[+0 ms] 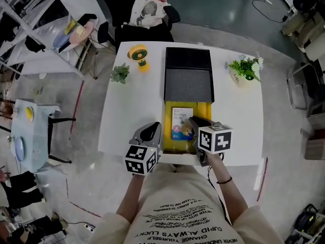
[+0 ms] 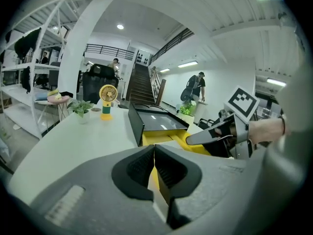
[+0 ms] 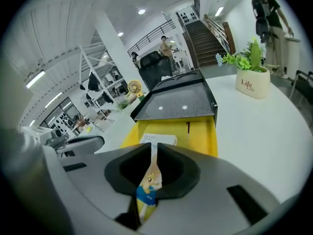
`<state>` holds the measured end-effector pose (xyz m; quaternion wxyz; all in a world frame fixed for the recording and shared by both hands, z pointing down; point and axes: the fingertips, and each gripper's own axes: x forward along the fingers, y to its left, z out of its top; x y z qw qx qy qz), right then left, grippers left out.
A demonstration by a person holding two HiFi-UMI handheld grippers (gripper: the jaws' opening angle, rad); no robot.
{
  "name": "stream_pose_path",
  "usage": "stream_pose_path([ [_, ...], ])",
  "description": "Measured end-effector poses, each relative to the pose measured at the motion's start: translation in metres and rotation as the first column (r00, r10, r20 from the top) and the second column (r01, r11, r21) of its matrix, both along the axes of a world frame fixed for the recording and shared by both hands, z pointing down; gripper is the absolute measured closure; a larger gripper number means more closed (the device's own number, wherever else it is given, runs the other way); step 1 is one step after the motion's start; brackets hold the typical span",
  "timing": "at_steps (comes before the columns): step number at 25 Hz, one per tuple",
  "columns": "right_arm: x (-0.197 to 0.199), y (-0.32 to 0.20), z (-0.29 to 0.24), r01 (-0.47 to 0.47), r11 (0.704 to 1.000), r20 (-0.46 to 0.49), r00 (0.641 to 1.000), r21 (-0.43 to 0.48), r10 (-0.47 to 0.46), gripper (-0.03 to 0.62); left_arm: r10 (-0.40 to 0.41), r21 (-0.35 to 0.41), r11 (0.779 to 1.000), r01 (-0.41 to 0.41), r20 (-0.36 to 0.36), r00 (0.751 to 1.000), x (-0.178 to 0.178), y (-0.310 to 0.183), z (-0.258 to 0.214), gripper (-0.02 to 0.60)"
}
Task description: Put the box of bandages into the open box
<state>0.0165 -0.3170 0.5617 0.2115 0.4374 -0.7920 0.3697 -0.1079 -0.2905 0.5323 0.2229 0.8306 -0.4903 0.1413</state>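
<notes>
"Yellow inside, dark lid: is that the open box (image 1: pixel 205 112)?"

"Yes. It sits at the middle of the white worktop (image 1: pixel 129 116), close to the near edge. Its grey lid (image 1: pixel 188 83) is folded back toward the far side."

"And the box of bandages (image 1: pixel 180 118)?"

"Already in it. It lies flat in the left part of the yellow interior with its printed face up. A bare yellow strip runs along its right side."

"What are the right tongs (image 3: pixel 154 147) doing?"

"They hang over the near right corner of the box of bandages, with the jaws pressed almost together. Only a narrow slit stays between them, and the cartoon print on the box below shows through it. I see nothing pinched."

"The left tongs (image 2: pixel 153 149)?"

"Their jaws are pressed together too, and they hold nothing. They hover just left of the open box, near the worktop's near edge. Whether they touch the box wall, I cannot tell."

"Anything else on the worktop?"

"A yellow handheld fan (image 1: pixel 137 57) stands upright at the far side, left of the lid. A small green plant (image 1: pixel 120 73) is just left of the fan and a little nearer. At the far right stands a potted plant (image 1: pixel 245 70) in a pale pot, well apart from the open box."
</notes>
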Motion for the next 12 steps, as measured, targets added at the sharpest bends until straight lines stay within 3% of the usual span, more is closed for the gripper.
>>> stream_pose_path([
  [12, 0.0, -0.007, -0.047, 0.073, 0.975, 0.072, 0.993, 0.21, -0.09, 0.588, 0.022, 0.133, 0.991, -0.026, 0.031, 0.999, 0.0, -0.008, -0.042, 0.558],
])
